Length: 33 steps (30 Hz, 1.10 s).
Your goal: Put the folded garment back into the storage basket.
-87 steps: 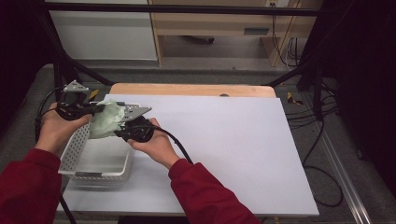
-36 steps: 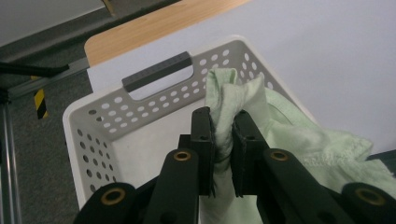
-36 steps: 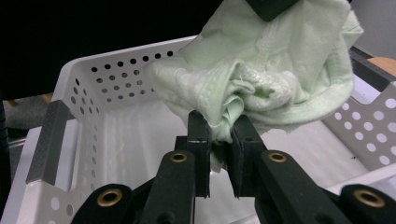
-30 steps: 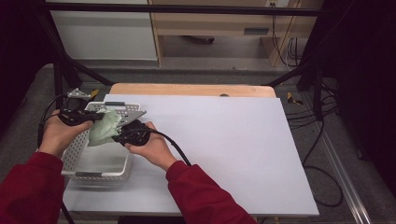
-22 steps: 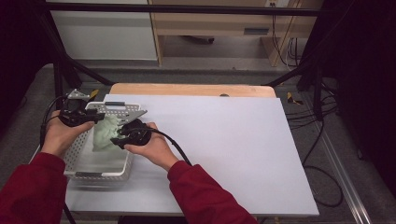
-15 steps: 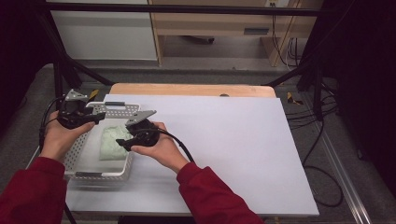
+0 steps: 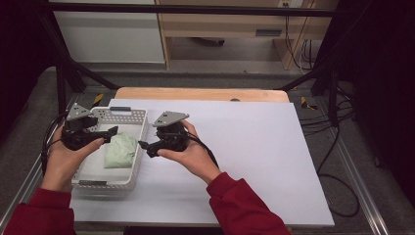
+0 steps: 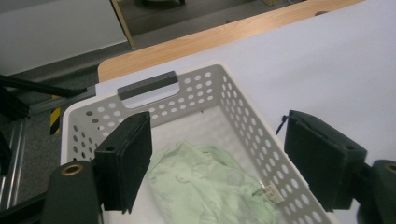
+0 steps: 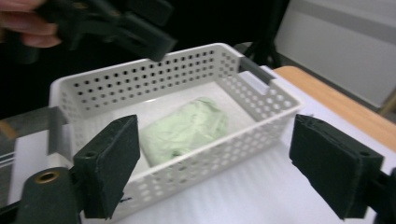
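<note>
A pale green folded cloth (image 7: pixel 120 151) lies loose on the floor of a white perforated basket (image 7: pixel 128 112) at the table's left. My left gripper (image 7: pixel 110 131) hovers over the basket's left side, its jaws just opened wide, with nothing pressed between them. In the left gripper view the cloth (image 8: pixel 210 186) lies below the open left gripper (image 8: pixel 224 163), inside the basket (image 8: pixel 149 86). My right gripper (image 7: pixel 144 146) is over the basket's right wall; its jaws have just opened. The right gripper view looks past the open right gripper (image 9: pixel 222 165) at the cloth (image 9: pixel 184 130) in the basket (image 9: pixel 154 56).
The white tabletop (image 7: pixel 254 147) stretches to the right of the basket. A wooden board (image 7: pixel 200 93) lines its far edge. Cables (image 7: pixel 337 147) hang off the right side, and a black frame post (image 7: pixel 61 83) stands behind the basket. The left gripper (image 9: pixel 126 25) shows beyond the basket.
Both grippers held the green cloth above the basket; they have let go and it now lies in the basket. The hands have drawn apart, the right one rightward and up.
</note>
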Tool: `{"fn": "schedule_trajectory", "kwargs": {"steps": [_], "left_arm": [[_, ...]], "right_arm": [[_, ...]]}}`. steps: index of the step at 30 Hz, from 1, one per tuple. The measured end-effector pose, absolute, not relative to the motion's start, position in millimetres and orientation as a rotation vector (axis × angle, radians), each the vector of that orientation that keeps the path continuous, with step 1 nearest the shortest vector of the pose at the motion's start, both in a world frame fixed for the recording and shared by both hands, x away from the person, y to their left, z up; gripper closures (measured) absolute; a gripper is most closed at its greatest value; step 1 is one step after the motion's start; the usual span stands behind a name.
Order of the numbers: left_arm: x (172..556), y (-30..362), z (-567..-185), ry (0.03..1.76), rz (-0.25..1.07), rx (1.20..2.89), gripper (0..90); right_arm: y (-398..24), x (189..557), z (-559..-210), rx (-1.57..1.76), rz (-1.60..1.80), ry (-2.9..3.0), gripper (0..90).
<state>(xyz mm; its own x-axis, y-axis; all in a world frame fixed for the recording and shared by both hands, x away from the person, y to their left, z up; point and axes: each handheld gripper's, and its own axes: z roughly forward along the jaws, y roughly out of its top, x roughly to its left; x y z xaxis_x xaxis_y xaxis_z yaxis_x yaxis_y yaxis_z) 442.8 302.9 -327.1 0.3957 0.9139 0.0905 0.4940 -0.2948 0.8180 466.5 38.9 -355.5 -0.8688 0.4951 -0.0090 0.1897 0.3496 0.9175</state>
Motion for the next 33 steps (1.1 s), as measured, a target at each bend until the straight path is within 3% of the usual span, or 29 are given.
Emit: {"fn": "schedule_trajectory", "kwargs": {"steps": [14, 20, 33], "left_arm": [[409, 267, -353, 1.143, 0.701, 1.879, 12.7], [403, 260, -368, 1.094, 0.643, 1.913, 13.6], [397, 263, -371, 1.117, 0.652, 1.891, 12.1]], "right_arm": [[-4, 471, -347, 0.721, 1.489, 2.242, 9.1], [-21, 472, -345, 0.767, 1.475, 2.237, 10.5], [-55, 465, -345, 0.801, 1.468, 2.198, 9.3]]}}
